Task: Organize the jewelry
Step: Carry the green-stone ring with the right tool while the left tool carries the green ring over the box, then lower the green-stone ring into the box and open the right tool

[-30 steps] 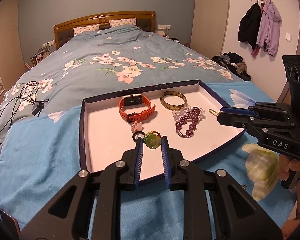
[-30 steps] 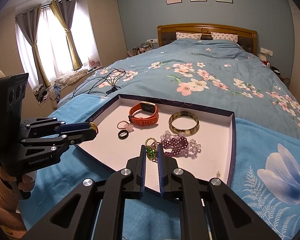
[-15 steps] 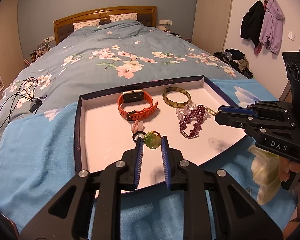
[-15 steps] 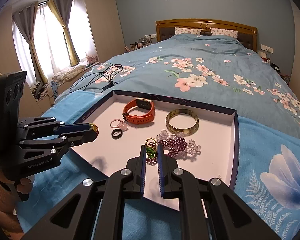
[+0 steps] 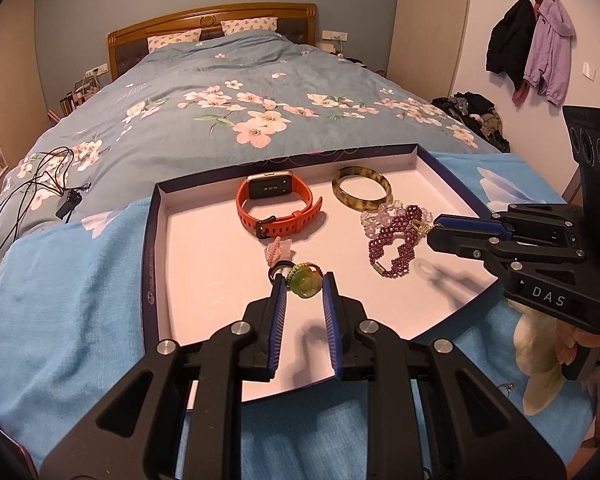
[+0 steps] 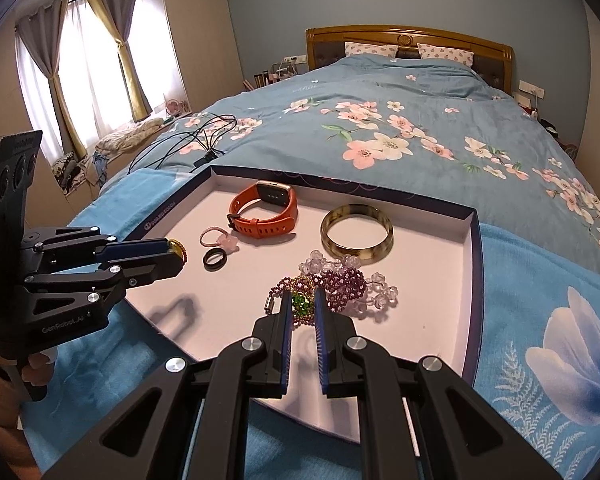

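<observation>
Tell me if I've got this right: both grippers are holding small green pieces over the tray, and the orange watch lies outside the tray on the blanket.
Not quite. The orange watch lies inside the tray, near its far wall, as the right wrist view shows. The rest holds: the left gripper and right gripper each grip a small green piece.

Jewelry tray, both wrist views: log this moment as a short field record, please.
surface: tray on a blue blanket on the bed
left gripper: shut on green flower ring, above the tray
right gripper: shut on green-stone ring, above the purple beaded bracelet
lying in tray: orange smartwatch, tortoiseshell bangle, black ring, pink ring
</observation>
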The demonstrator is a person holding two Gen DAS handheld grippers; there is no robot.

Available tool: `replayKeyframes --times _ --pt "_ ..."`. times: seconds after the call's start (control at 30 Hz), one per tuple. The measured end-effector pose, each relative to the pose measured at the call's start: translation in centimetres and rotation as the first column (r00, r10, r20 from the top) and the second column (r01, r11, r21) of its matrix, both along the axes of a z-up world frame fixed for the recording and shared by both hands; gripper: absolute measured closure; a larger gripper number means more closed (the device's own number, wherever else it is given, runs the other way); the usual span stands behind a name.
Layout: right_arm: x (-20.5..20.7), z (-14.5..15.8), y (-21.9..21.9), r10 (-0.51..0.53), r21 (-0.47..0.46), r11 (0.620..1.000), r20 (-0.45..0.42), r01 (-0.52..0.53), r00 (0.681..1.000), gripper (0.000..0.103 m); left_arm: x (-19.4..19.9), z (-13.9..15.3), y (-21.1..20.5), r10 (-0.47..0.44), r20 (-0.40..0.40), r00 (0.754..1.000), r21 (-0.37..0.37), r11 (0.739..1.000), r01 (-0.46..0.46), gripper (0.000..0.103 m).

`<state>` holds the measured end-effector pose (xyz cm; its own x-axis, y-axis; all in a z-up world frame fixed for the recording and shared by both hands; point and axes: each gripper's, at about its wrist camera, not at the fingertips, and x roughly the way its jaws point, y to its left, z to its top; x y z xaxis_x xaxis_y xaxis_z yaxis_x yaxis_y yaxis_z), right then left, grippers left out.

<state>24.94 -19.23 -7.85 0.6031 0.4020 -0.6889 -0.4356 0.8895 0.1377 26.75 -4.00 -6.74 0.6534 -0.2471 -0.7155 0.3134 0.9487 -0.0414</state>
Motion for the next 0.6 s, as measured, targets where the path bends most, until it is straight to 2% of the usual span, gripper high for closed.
replayKeyframes --times 0.6 --pt "2.0 -1.3 0.8 -0.015 -0.056 0.998 -0.034 0.013 0.999 0.094 1.9 -1.1 -1.3 0.0 -0.029 1.0 0.05 0.999 0.001 0.084"
